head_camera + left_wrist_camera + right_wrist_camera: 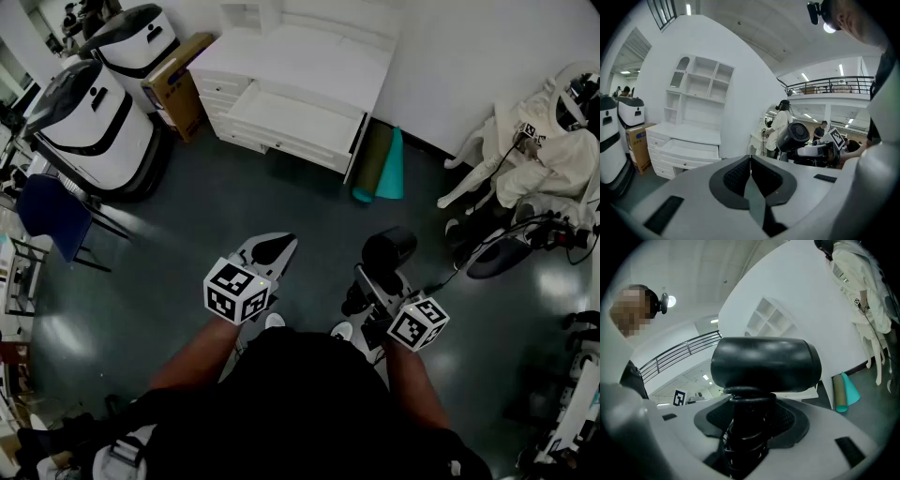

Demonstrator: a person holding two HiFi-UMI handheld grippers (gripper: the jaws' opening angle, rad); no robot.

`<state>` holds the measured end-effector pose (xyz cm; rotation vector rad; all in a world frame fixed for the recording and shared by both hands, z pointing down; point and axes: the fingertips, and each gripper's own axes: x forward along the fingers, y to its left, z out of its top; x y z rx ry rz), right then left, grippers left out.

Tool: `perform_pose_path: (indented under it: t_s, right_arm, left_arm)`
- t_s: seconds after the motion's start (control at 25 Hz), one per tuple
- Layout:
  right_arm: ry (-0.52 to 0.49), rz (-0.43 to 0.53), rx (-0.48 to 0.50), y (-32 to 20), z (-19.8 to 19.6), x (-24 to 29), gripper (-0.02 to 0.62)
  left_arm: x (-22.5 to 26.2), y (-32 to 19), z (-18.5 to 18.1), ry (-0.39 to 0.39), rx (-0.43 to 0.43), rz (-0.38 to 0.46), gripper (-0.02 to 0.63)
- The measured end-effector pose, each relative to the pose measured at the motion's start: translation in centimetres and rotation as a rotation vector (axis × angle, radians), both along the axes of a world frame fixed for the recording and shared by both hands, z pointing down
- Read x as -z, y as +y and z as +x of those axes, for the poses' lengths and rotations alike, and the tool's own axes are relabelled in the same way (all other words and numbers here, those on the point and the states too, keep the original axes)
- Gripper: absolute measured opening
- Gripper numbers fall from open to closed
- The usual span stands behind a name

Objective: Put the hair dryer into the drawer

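The black hair dryer (390, 251) is upright in my right gripper (368, 281), whose jaws are shut on its cord-wrapped handle (743, 437). Its barrel (766, 363) fills the middle of the right gripper view. The left gripper view shows the dryer (796, 136) off to the right. My left gripper (284, 244) is shut with nothing in it, its pads meeting at the tip (750, 159). Across the dark floor stands a white dresser (309, 52) with one drawer (292, 116) pulled open, which the left gripper view shows at the left (691, 149). Both grippers are well short of it.
Two white-and-black machines (94, 117) and a cardboard box (178, 84) stand left of the dresser. Rolled green and teal mats (382, 164) lean at its right. A blue chair (52, 214) is at the left, a white-suited figure with cables (544, 155) at the right.
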<state>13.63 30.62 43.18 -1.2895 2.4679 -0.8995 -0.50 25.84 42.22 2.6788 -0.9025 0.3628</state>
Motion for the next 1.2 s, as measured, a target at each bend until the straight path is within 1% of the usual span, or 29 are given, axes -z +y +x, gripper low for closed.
perform_pose_path:
  t_s: [0.24, 0.52, 0.72, 0.96, 1.2]
  right_arm:
    - [0.007, -0.006, 0.007, -0.2, -0.2, -0.3, 0.232]
    - [0.016, -0.007, 0.004, -0.5, -0.3, -0.3, 0.232]
    - [-0.035, -0.01, 0.035, -0.5, -0.7, -0.1, 0.232]
    - [-0.008, -0.038, 0.056, -0.5, -1.0, -0.5, 0.232]
    - [0.007, -0.048, 0.061, -0.3, -2.2, -0.6, 0.232]
  left_arm:
    - [-0.4, -0.2, 0.0, -0.003, 0.001, -0.016, 0.018]
    - [-0.2, -0.4, -0.1, 0.0, -0.003, -0.016, 0.018]
    - [-0.6, -0.6, -0.3, 0.0, 0.0, -0.025, 0.018]
    - [-0.3, -0.5, -0.3, 0.004, -0.005, -0.026, 0.018]
    - [-0.3, -0.3, -1.5, 0.007, -0.01, -0.029, 0.018]
